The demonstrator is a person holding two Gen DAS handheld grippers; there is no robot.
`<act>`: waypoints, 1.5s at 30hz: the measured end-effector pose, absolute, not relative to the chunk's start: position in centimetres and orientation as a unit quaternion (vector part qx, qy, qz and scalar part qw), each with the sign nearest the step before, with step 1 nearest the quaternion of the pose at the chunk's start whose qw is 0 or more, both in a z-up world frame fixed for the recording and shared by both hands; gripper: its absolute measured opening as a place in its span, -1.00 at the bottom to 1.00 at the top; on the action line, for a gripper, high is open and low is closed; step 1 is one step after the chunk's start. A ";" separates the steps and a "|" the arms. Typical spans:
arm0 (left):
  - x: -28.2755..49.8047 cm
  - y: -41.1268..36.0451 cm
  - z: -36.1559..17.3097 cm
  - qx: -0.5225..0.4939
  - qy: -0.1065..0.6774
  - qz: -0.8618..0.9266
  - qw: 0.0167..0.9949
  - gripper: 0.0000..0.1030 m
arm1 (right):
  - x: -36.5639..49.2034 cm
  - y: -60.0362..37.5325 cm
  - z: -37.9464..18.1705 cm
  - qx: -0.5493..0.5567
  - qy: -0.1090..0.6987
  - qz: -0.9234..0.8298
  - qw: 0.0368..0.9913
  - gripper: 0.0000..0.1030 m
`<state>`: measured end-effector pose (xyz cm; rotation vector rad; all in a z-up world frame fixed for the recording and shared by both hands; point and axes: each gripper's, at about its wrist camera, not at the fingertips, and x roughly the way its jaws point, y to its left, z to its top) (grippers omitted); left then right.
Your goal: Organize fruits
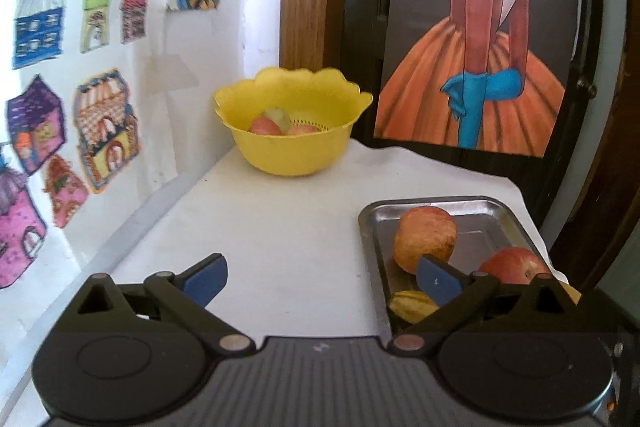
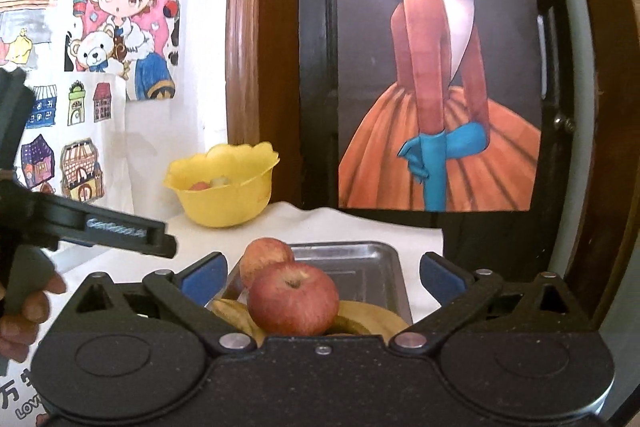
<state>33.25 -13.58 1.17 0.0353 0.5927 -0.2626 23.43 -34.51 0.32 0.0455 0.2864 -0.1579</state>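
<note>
A metal tray [image 1: 488, 215] on the white table holds two red apples [image 1: 425, 239] [image 1: 514, 265] and yellow fruit [image 1: 412, 305]. A yellow scalloped bowl [image 1: 292, 119] at the back holds several fruits [image 1: 266, 125]. My left gripper [image 1: 320, 277] is open and empty, left of the tray, over the table. My right gripper [image 2: 320, 277] is open with its jaws on either side of the near red apple [image 2: 294, 299], not touching it. The second apple [image 2: 266, 259], the yellow fruit [image 2: 236, 313], the tray [image 2: 360, 259] and the bowl [image 2: 224, 187] show behind.
A wall with children's drawings [image 1: 52, 107] borders the table on the left. A dark door with a poster of a woman in an orange dress [image 1: 476, 79] stands behind the table. The left gripper's body [image 2: 80, 219] and the hand holding it show at the right wrist view's left.
</note>
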 end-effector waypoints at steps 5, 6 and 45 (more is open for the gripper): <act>30.6 -11.5 1.5 0.010 0.252 -0.127 0.959 0.99 | 21.6 -33.7 0.3 0.026 0.114 -0.088 0.989 0.98; 29.9 -11.0 1.7 0.006 0.243 -0.128 0.962 0.99 | 21.2 -33.4 0.4 0.025 0.109 -0.088 0.990 0.98; -0.2 -4.3 4.9 -0.009 0.108 -0.091 0.990 0.99 | -5.5 -28.6 3.7 0.081 0.045 -0.078 0.993 0.99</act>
